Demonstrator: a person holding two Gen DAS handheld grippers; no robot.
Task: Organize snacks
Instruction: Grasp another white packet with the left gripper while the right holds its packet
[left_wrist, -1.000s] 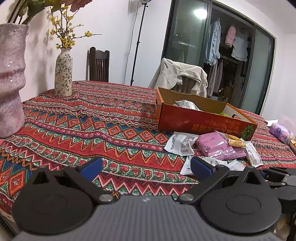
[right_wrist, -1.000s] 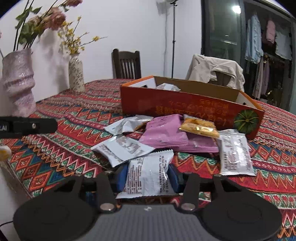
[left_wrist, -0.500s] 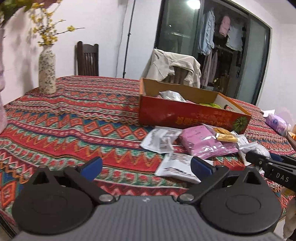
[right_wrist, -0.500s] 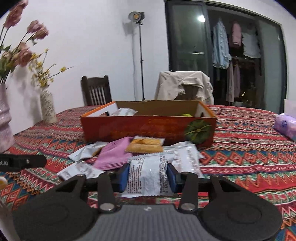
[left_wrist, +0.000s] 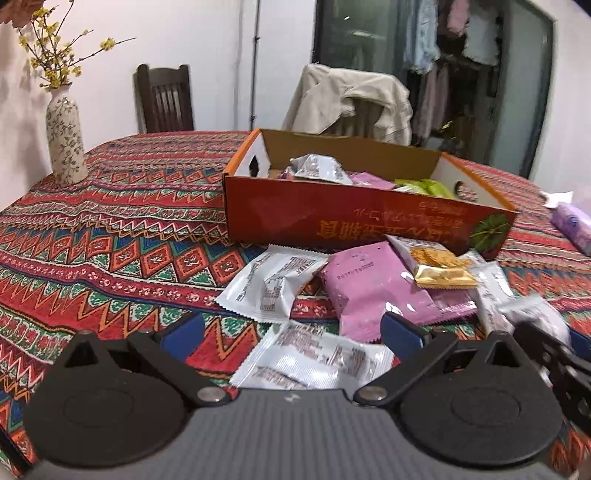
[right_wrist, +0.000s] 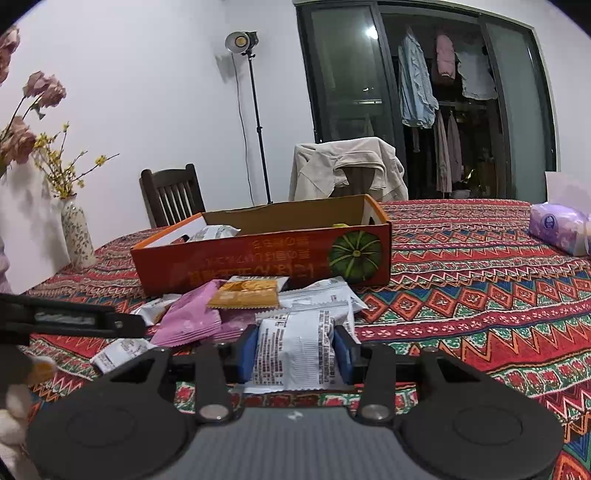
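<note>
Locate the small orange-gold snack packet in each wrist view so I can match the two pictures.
Left wrist view: the orange-gold snack packet lies right of centre, on the pink packet, just before the box.
Right wrist view: it lies left of centre, below the box's front wall.
Shared landmark: the green pumpkin print on the orange cardboard box.

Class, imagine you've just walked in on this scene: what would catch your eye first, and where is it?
The orange cardboard box mid-table, already holding a few snacks. Loose packets lie heaped on the patterned tablecloth just in front of it. Nearest the camera, the right gripper pinches a white packet.
</note>
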